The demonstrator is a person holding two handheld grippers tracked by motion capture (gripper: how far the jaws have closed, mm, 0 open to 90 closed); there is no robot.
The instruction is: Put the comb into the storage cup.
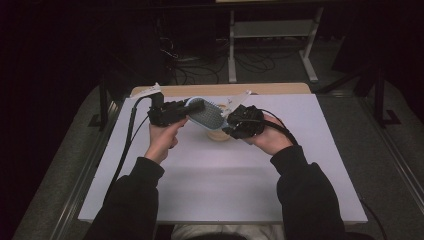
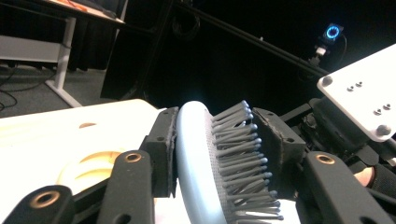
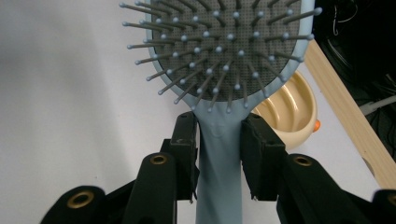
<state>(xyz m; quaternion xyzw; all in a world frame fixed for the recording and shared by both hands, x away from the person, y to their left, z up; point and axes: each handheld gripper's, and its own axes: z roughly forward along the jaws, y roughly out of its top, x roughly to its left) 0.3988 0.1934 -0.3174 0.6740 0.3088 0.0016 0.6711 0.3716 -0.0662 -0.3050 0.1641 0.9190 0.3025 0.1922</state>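
Both grippers clamp 1 light-blue hairbrush (image 1: 205, 115) above a white table (image 1: 225, 175) in a dark room: the left gripper (image 2: 215, 154) pinches its bristled head, the right gripper (image 3: 218, 149) its handle. 1 tan bowl (image 3: 289, 109) sits just beneath. 2 forearms reach in, hands nearly meeting over the far edge.

The high view is dim at its edges, the floor and room sinking into near black; light falls from above onto the white table (image 1: 210, 185), which is the brightest surface and bears soft shadows under the sleeves; the picture is grainy and slightly soft. The left gripper view has a dark background (one small blue ring light (image 2: 333, 31) glows there); its near jaws blur. The right gripper view is evenly lit, bristles sharp, jaws blurred.
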